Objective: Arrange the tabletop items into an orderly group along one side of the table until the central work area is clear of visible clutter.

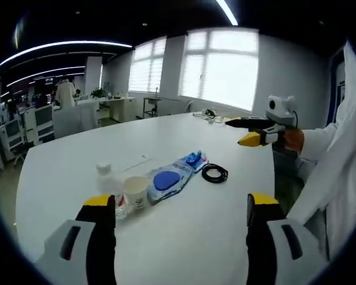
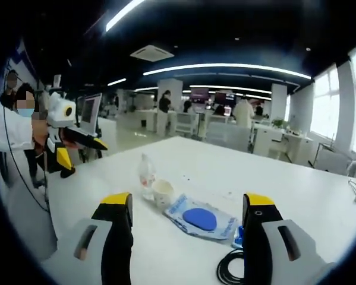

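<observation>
On the white table (image 1: 166, 133) lies a loose row of items: a clear bottle with a white cap (image 1: 106, 177), a paper cup (image 1: 136, 191), a blue-and-white plastic packet (image 1: 169, 178) and a coil of black cable (image 1: 214, 173). My left gripper (image 1: 181, 205) hovers open just in front of the cup, holding nothing. The right gripper (image 1: 234, 132) hangs open above the table's right side, held by a hand in a white sleeve. In the right gripper view, my right gripper (image 2: 188, 205) is open over the packet (image 2: 201, 218), with the cup (image 2: 163, 193), bottle (image 2: 146, 172) and cable (image 2: 228, 270) nearby.
The left gripper (image 2: 85, 159) shows at the table's left edge (image 2: 65, 184), beside a person. A small tangle of cable (image 1: 207, 114) lies at the far edge. Wide bare tabletop (image 2: 237, 166) stretches beyond the items. Desks, monitors and people stand behind.
</observation>
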